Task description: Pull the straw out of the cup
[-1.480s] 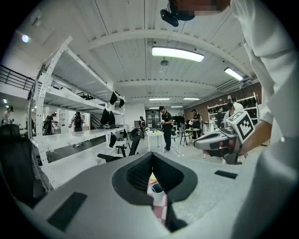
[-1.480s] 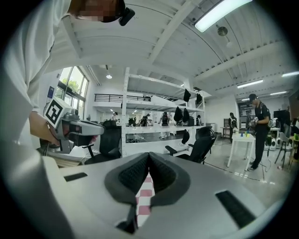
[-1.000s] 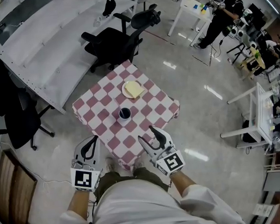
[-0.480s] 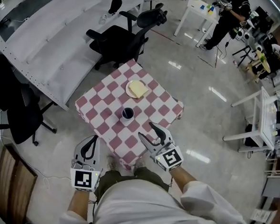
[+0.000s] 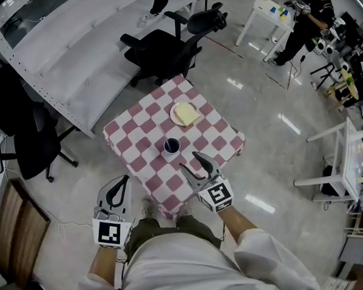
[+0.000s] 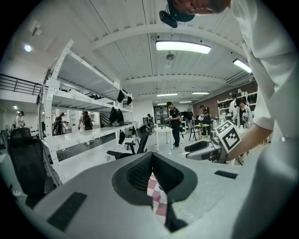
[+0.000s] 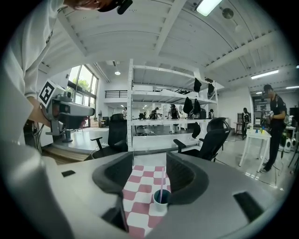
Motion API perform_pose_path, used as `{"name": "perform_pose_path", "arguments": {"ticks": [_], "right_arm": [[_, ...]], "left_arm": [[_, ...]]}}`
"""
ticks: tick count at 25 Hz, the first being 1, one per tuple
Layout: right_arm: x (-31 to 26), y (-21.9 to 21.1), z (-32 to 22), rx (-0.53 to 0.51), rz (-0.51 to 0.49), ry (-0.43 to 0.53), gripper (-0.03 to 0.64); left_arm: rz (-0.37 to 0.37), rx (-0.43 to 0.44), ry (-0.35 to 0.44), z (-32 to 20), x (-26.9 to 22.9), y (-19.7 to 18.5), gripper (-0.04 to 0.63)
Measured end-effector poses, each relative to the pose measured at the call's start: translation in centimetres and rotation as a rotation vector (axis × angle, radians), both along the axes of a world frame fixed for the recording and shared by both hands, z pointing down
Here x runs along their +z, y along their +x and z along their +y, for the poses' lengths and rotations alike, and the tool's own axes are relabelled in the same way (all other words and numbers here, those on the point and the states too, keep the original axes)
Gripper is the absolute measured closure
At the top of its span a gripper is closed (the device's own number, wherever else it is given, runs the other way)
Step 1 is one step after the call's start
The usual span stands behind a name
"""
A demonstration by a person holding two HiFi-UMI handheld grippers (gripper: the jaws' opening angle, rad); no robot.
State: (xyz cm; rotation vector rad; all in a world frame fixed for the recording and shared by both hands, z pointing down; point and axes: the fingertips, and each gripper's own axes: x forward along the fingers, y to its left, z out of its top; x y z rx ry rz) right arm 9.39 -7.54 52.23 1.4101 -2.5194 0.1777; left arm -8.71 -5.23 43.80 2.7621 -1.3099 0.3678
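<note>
From the head view, the cup (image 5: 171, 146) stands around the middle of the checked worktop (image 5: 128, 129), a plate (image 5: 186, 114) towards its far corner. The right gripper (image 5: 190, 161) hangs over the near corner, and the left gripper (image 5: 119, 186) is off the worktop. In the left gripper view, the left gripper (image 6: 151, 156) has its jaws together on nothing. In the right gripper view, the right gripper's (image 7: 148, 179) jaws are apart, framing the cup (image 7: 161, 200) and its upright straw (image 7: 162, 184) without touching them.

Pink straw (image 7: 162, 186) stands upright in the cup (image 7: 159, 204)
</note>
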Motion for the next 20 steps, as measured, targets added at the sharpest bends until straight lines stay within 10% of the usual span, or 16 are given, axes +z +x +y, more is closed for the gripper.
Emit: {"name": "perform_pose_path", "arguments": {"ticks": [20], "right_arm": [[6.3,-0.4,-4.3,-0.031,0.06,-0.08,0.394]], "left_arm": [[-0.04,-0.05,-0.01,0.6,0.1,-1.0,0.591]]}}
